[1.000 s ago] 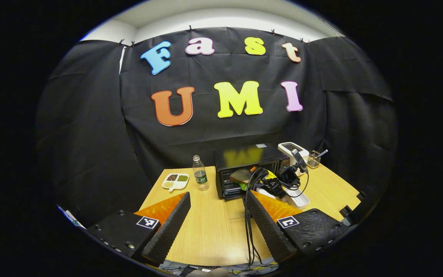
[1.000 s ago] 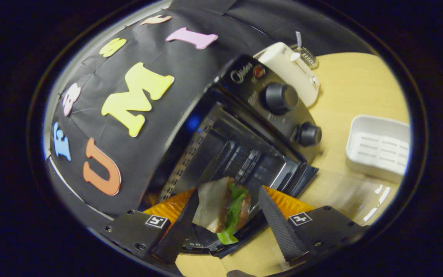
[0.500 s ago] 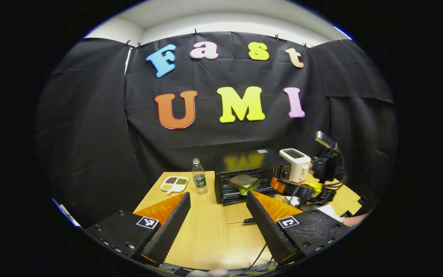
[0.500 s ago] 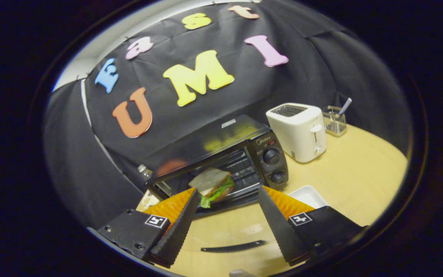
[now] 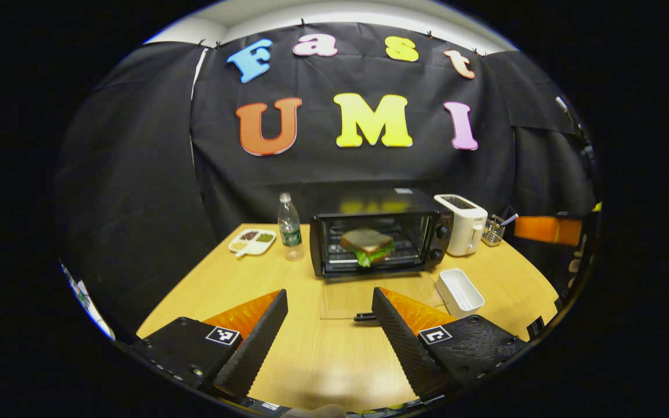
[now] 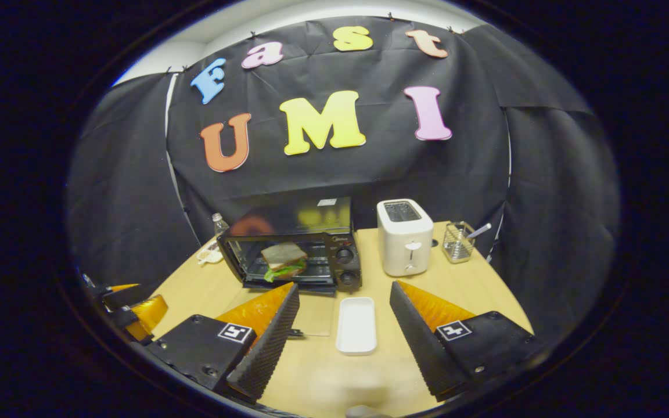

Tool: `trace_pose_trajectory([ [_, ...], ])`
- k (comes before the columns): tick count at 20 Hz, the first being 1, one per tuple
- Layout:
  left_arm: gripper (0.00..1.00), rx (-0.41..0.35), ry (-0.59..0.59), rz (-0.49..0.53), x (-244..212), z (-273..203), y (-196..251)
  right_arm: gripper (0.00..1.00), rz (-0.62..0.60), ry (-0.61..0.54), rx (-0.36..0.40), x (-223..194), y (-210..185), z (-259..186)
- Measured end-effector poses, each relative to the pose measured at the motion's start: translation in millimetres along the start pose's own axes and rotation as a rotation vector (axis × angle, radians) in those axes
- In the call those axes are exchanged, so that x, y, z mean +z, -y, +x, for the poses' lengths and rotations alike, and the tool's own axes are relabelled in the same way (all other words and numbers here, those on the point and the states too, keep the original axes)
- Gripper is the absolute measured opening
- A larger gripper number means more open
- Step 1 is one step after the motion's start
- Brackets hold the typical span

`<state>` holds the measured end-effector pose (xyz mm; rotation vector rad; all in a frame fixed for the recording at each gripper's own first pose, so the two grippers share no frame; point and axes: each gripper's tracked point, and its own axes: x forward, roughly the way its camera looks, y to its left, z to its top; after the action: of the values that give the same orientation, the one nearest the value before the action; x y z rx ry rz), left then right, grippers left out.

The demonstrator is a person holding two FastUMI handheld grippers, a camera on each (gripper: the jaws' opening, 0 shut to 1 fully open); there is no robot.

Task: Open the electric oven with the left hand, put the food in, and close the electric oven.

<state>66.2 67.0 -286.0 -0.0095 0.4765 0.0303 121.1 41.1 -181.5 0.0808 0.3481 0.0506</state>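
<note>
- Lettuce sandwich sits on the rack inside the black electric oven; its clear door, dropped flat, is hard to make out.
- Left gripper and right gripper are both spread, empty, over the wooden table.
- White rectangular tray lies before the oven.

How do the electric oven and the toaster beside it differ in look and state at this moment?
The electric oven is black and wide, while the toaster is white and narrower. The oven's glass door lies folded down open with a sandwich on its rack; the toaster's top slot looks empty. The oven has round knobs, the toaster a front lever. Both stand side by side on the wooden table.
</note>
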Motion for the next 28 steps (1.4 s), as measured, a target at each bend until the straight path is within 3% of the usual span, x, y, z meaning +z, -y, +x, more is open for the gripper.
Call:
trace_pose_trajectory([
  [1,0.96,-0.011,-0.034,-0.006,-20,11,12,1.00,-0.011,0.003,0.009,0,5,-4],
  [6,0.96,-0.071,-0.209,-0.009,-105,65,71,1.00,-0.032,-0.021,0.027,-7,25,-19],
  [10,0.96,-0.073,-0.302,0.012,-139,97,94,1.00,-0.018,-0.050,0.008,-22,41,-19],
  [16,0.99,-0.087,-0.325,0.047,-145,139,109,1.00,0.060,-0.096,-0.007,-38,53,-13],
  [28,0.96,-0.089,-0.275,0.011,-108,131,106,1.00,0.058,-0.098,-0.007,-33,55,-18],
])
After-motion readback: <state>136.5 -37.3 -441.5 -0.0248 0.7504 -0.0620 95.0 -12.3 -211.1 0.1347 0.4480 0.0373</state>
